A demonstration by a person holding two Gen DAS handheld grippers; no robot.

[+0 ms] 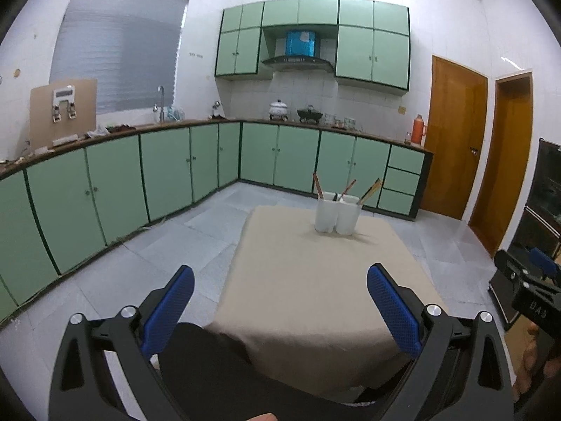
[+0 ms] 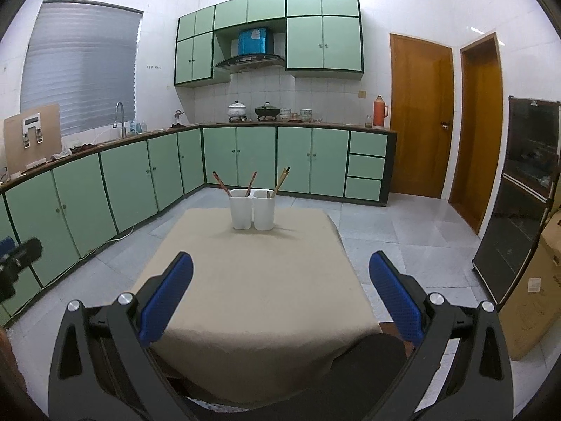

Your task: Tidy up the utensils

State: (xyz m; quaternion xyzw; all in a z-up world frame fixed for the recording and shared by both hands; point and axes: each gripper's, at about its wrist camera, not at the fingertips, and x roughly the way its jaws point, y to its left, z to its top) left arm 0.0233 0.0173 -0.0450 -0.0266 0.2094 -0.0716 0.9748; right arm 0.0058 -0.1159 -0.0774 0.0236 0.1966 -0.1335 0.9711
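Listing near to far, both wrist views.

1. Left hand-held gripper (image 1: 280, 310): black frame w/ blue textured pads, jaws spread wide, nothing btwn them; hangs over near edge of bench. Dark-clothed knee of person below it.
2. Right hand-held gripper (image 2: 280, 298): same build, jaws wide, empty; also at near edge. Its body shows at far right of left view.
3. Bench (image 2: 266, 280): low square table under plain beige cloth; near and middle parts bare, no loose utensils visible on it.
4. Pair of white plastic holder cups (image 2: 251, 214): upright, touching side by side, toward far edge of bench, well apart from both grippers.
5. Brown wooden chopsticks (image 2: 221, 183): several, leaning out of the cups; left cup has two sets, right cup one paler set (image 2: 282, 179) plus a short dark item, type unclear.
6. Beyond: grey tiled floor, green cabinets, wooden doors.

Status (est.): nothing gripped; all utensils seen are in cups. Either sorting btwn cups is left to do, or job is finished; can't tell which.
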